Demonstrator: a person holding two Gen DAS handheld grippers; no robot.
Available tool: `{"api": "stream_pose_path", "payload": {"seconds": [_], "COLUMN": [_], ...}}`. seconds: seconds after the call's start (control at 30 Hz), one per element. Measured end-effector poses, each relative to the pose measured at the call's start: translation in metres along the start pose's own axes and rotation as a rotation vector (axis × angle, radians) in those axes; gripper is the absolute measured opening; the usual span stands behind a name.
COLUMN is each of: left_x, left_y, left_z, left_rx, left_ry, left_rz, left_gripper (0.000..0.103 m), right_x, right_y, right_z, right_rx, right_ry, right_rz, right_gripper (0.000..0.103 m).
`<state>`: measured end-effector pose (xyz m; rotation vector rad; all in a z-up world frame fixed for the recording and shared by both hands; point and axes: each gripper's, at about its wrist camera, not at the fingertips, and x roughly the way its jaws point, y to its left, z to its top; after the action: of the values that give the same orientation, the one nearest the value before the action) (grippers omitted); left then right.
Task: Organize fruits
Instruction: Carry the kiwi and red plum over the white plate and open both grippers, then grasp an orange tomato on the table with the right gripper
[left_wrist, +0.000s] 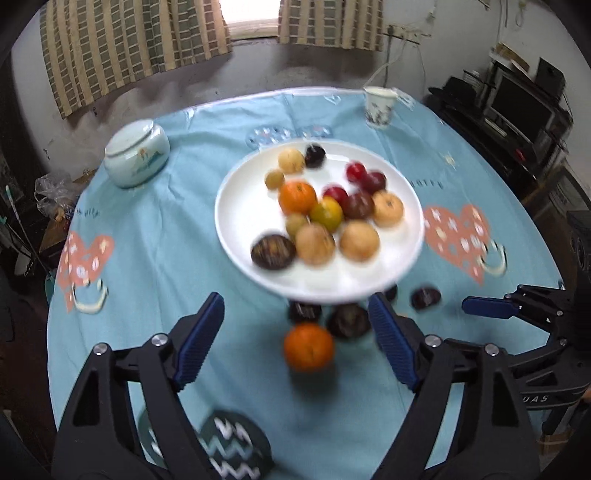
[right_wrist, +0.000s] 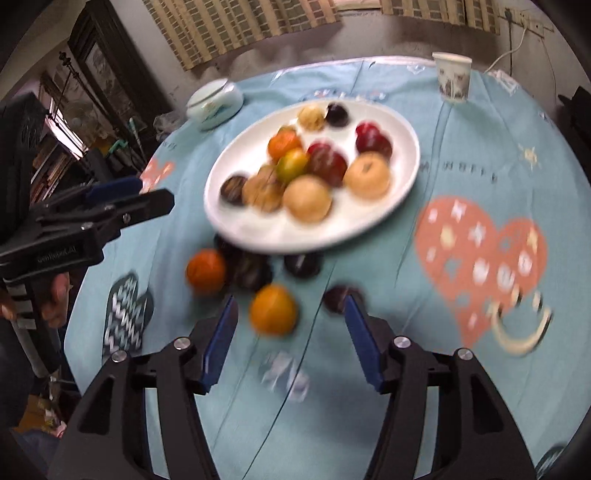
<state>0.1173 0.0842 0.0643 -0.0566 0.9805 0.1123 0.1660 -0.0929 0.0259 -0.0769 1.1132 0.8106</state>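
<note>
A white plate (left_wrist: 240, 229) (right_wrist: 369, 221) on the blue tablecloth holds several fruits: oranges, red plums, tan pears and dark ones. Loose fruit lies on the cloth in front of the plate. In the left wrist view an orange (left_wrist: 308, 346) lies between the open jaws of my left gripper (left_wrist: 297, 328), with dark fruits (left_wrist: 348, 320) behind it. In the right wrist view my right gripper (right_wrist: 291, 325) is open around another orange (right_wrist: 273, 309); a second orange (right_wrist: 205, 271) and dark fruits (right_wrist: 252, 272) lie beyond. Both views are blurred.
A pale lidded jar (left_wrist: 136, 154) stands at the far left of the table and a paper cup (left_wrist: 379, 107) at the far edge. A dark zigzag coaster (left_wrist: 232, 443) lies near the front edge. The table is round; furniture stands around it.
</note>
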Motion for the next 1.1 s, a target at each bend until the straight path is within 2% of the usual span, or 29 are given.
{"api": "stream_pose_path", "payload": {"seconds": [0.17, 0.3, 0.57, 1.1], "left_x": [-0.005, -0.003, -0.024, -0.027], "left_y": [-0.02, -0.026, -0.021, -0.019], "left_z": [-0.062, -0.092, -0.097, -0.097], "left_rx": [0.0, 0.014, -0.001, -0.003], "left_ry": [0.087, 0.158, 0.115, 0.119], "left_rz": [-0.042, -0.007, 0.049, 0.059], "left_gripper": [0.085, 0.085, 0.085, 0.087], "right_x": [0.003, -0.001, -0.009, -0.01], "right_y": [0.018, 0.032, 0.042, 0.047], "right_z": [-0.051, -0.066, -0.066, -0.061], "right_rx": [0.067, 0.02, 0.01, 0.004], "right_ry": [0.038, 0.055, 0.031, 0.027], "right_rz": [-0.006, -0.03, -0.033, -0.034], "right_gripper": [0.061, 0.061, 0.061, 0.061]}}
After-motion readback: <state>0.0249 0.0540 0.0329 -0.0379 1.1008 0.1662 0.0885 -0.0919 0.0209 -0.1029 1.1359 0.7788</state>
